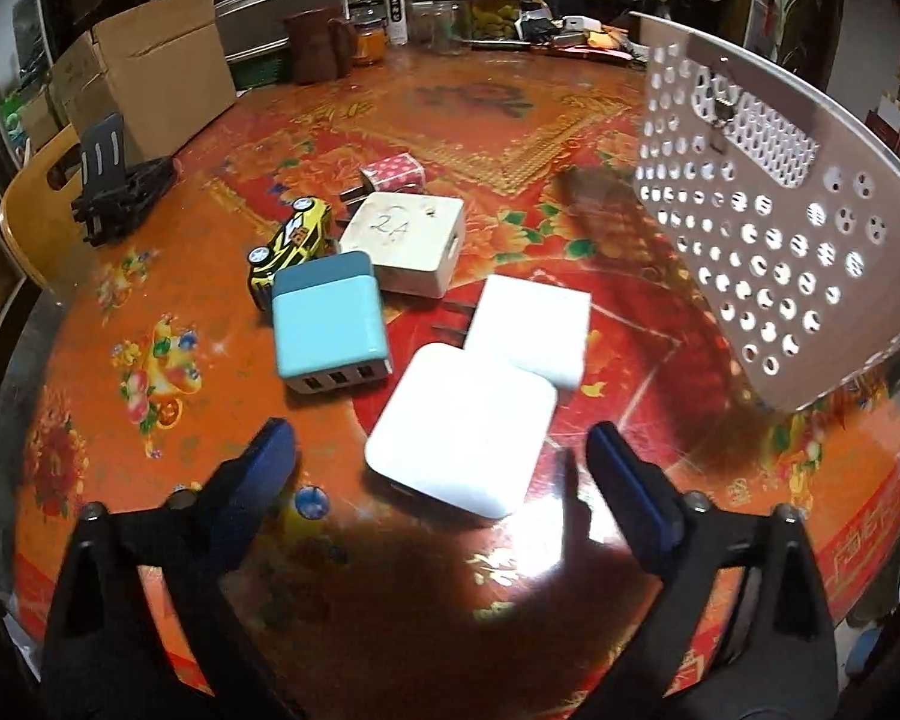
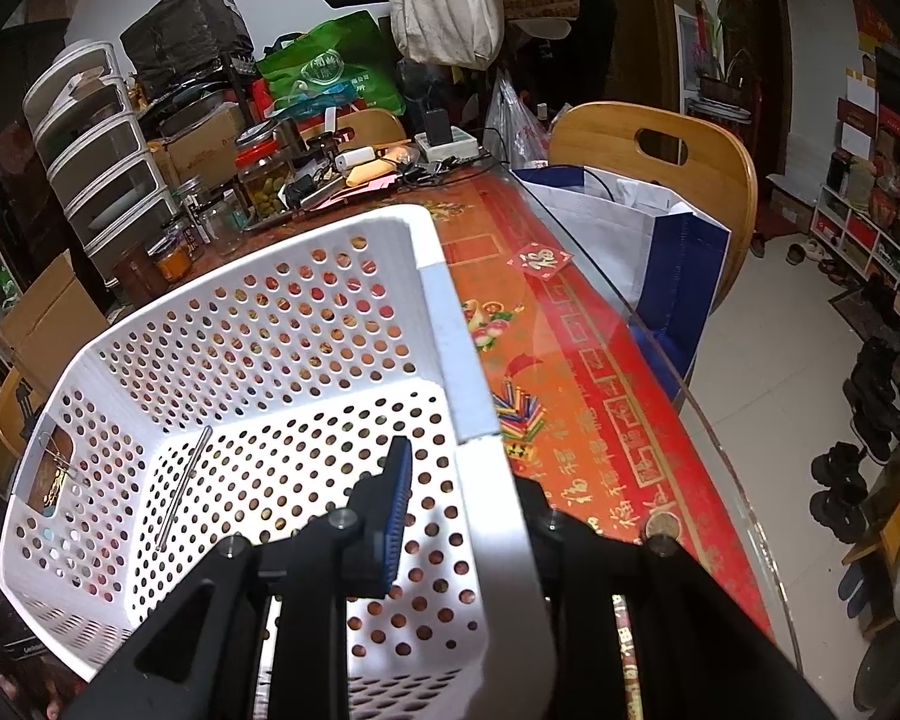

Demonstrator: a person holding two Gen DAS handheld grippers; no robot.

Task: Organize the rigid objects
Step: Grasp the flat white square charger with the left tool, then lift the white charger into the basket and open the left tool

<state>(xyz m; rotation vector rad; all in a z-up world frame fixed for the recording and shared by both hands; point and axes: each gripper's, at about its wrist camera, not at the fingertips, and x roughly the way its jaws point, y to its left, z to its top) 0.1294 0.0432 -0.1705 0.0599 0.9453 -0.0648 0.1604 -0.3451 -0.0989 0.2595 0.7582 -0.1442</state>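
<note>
In the left wrist view my left gripper (image 1: 441, 450) is open and empty, just above the table, with a white square charger (image 1: 462, 429) between and just beyond its fingertips. Behind lie a second white charger (image 1: 531, 327), a teal three-port charger (image 1: 327, 324), a white "2A" charger (image 1: 405, 243), a yellow toy car (image 1: 291, 246) and a pink dotted plug (image 1: 393, 174). My right gripper (image 2: 450, 498) is shut on the near wall of a white perforated basket (image 2: 258, 330), held tilted above the table; it shows at the right of the left wrist view (image 1: 762, 228).
A black folding stand (image 1: 123, 186) and a cardboard box (image 1: 156, 66) sit at the table's left. Jars (image 1: 492, 6) and clutter line the far edge. A wooden chair (image 2: 660, 180) with a blue-and-white bag (image 2: 642, 252) stands beyond the glass table edge (image 2: 720, 438).
</note>
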